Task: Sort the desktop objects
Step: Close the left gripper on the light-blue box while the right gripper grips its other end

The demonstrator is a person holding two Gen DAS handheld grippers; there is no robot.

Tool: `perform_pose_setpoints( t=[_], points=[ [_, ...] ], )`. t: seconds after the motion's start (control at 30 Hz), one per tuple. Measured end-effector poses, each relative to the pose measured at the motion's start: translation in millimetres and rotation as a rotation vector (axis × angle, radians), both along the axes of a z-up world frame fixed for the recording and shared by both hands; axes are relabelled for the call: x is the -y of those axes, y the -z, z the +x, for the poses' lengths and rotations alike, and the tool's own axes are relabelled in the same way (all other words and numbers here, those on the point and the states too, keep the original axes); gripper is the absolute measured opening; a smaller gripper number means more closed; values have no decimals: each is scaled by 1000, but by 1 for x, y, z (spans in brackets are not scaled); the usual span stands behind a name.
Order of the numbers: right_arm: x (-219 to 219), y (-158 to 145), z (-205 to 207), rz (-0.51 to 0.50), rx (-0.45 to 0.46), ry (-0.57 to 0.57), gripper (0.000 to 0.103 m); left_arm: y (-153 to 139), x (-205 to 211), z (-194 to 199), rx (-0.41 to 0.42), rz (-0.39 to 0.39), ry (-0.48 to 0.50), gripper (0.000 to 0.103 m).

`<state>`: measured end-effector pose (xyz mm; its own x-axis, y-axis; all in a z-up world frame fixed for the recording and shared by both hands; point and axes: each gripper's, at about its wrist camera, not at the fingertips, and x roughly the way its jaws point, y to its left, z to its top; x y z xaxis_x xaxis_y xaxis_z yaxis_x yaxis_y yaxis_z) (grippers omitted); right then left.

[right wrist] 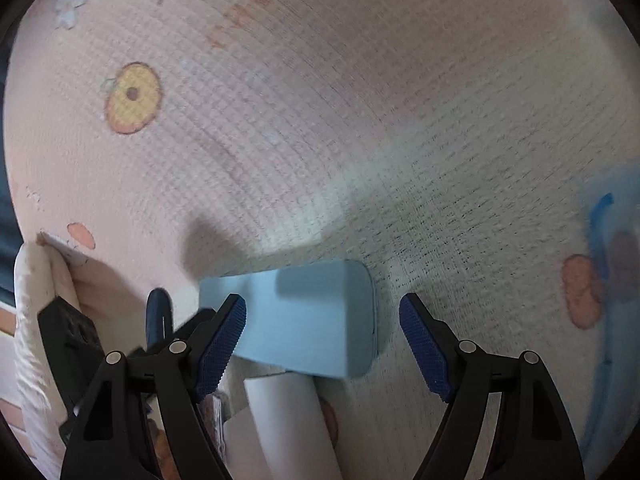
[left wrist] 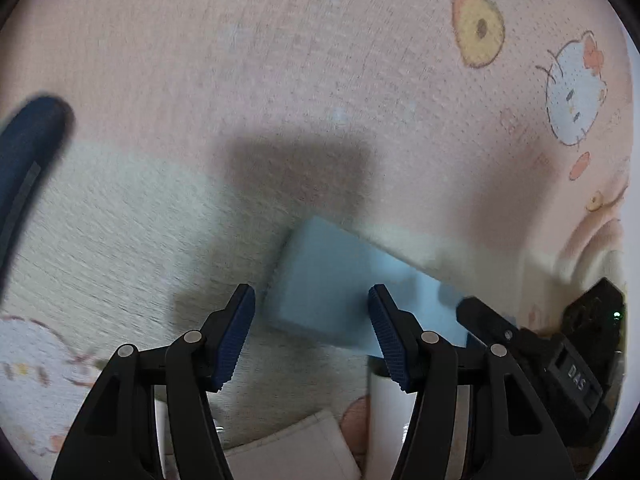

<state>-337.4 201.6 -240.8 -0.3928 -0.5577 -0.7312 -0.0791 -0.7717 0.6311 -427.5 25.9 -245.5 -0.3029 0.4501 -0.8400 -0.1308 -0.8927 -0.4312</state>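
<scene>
A light blue flat box (left wrist: 340,284) lies on the patterned cloth, just beyond my left gripper (left wrist: 312,336), which is open and empty above it. The same box (right wrist: 308,316) lies in the right wrist view, between and just ahead of the fingers of my right gripper (right wrist: 322,344), also open and empty. The other gripper's black body (left wrist: 560,356) shows at the right edge of the left view, and at the lower left of the right view (right wrist: 76,340). A white tube (right wrist: 288,424) lies below the box, under my right gripper.
The pink and cream cartoon-print cloth (left wrist: 320,80) covers the surface. A dark blue object (left wrist: 28,152) lies at the left edge. White paper items (left wrist: 288,452) lie near the front. A folded white cloth (right wrist: 36,320) sits at the left edge.
</scene>
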Motion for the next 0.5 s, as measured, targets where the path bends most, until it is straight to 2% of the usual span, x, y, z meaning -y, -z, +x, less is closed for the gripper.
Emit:
perform_pose_setpoints(
  t=[0.17, 0.2, 0.23, 0.27, 0.33, 0.5],
  points=[
    [3, 0, -1, -13, -36, 3, 77, 9, 12, 3, 10, 97, -58, 63],
    [4, 0, 0, -7, -45, -2, 72, 9, 12, 5, 1, 100, -61, 63],
    [7, 0, 1, -7, -58, -20, 56, 8, 12, 7, -7, 91, -58, 62],
    [12, -1, 1, 43, -59, -34, 47, 7, 10, 9, -20, 75, -51, 61],
    [16, -3, 3, 83, -72, -44, 46, 3, 8, 14, -48, 58, -38, 60],
    [10, -13, 5, 78, -86, -10, 46, -9, 7, 28, -83, 88, -20, 57]
  ],
)
